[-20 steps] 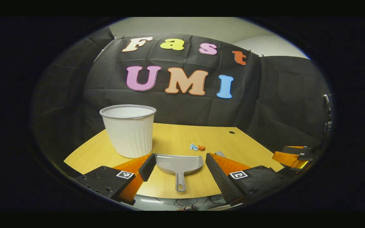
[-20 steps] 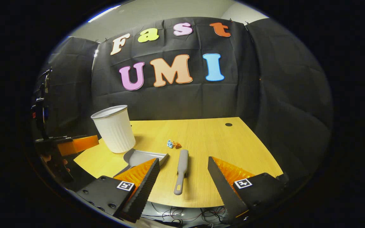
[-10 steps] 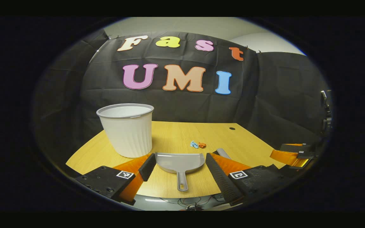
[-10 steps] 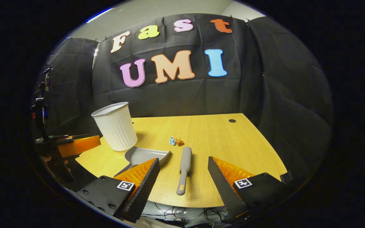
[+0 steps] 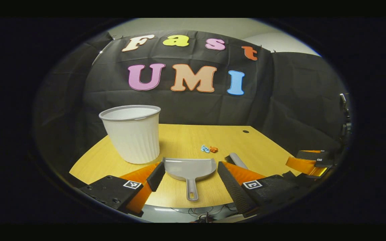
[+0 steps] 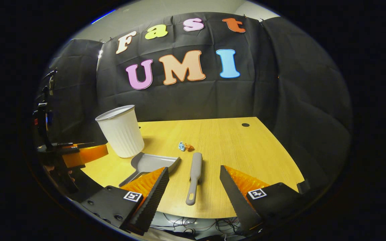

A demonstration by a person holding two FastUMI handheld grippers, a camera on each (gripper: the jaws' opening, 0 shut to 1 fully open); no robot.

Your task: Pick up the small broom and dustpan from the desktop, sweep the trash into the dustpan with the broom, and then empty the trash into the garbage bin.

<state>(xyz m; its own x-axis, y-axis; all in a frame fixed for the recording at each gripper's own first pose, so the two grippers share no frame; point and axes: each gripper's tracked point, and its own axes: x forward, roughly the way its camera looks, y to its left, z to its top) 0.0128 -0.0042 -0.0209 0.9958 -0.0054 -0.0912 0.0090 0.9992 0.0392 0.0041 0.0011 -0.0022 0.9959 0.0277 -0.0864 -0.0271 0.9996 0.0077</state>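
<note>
Nearer now, dustpan (image 5: 189,169) between open jaws

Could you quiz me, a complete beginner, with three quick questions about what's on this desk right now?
1. True or false: the dustpan is already held by the left gripper.
2. Which lies nearer the trash bits: A) the small broom, B) the white bin?
3. Fill in: both grippers' jaws are ____.

Key
1. False: it lies flat on the desk, handle toward the open fingers.
2. A: the broom's head points at the scraps.
3. Open: the right gripper frames the broom handle without touching it.
</note>
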